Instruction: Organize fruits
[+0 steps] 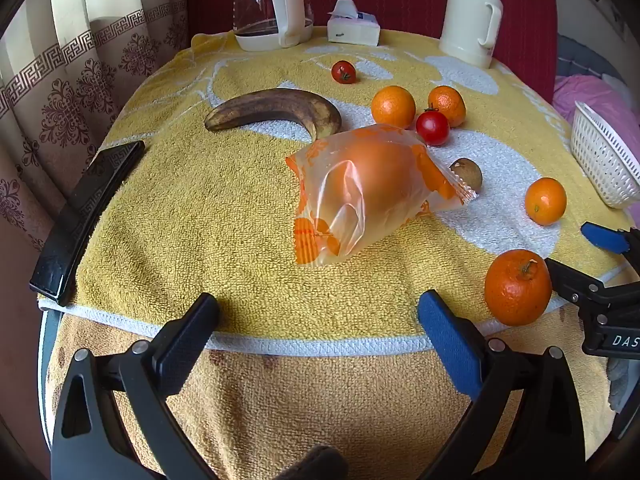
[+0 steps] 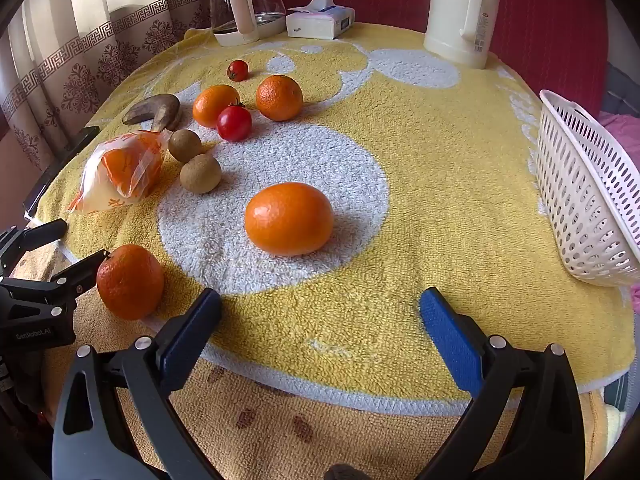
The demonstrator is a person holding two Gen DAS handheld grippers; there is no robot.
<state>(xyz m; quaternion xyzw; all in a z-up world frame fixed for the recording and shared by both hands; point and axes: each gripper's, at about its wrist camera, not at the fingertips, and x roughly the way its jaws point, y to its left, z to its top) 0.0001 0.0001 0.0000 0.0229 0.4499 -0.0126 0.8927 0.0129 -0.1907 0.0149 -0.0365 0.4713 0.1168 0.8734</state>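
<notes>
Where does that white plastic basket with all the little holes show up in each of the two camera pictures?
Left wrist view: the white perforated plastic basket sits at the far right edge, partly cut off.
Right wrist view: the same basket fills the right side, tilted, much larger.
Shared landmark: the cream thermos jug with a handle stands at the table's far edge in both.

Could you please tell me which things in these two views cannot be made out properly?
- White basket interior: both views show only its outer wall, and the frame edge crops it.
- Second brown fruit: in the left wrist view the bagged orange hides it; only one peeks out.
- Thermos top: cut off in the right wrist view.
</notes>
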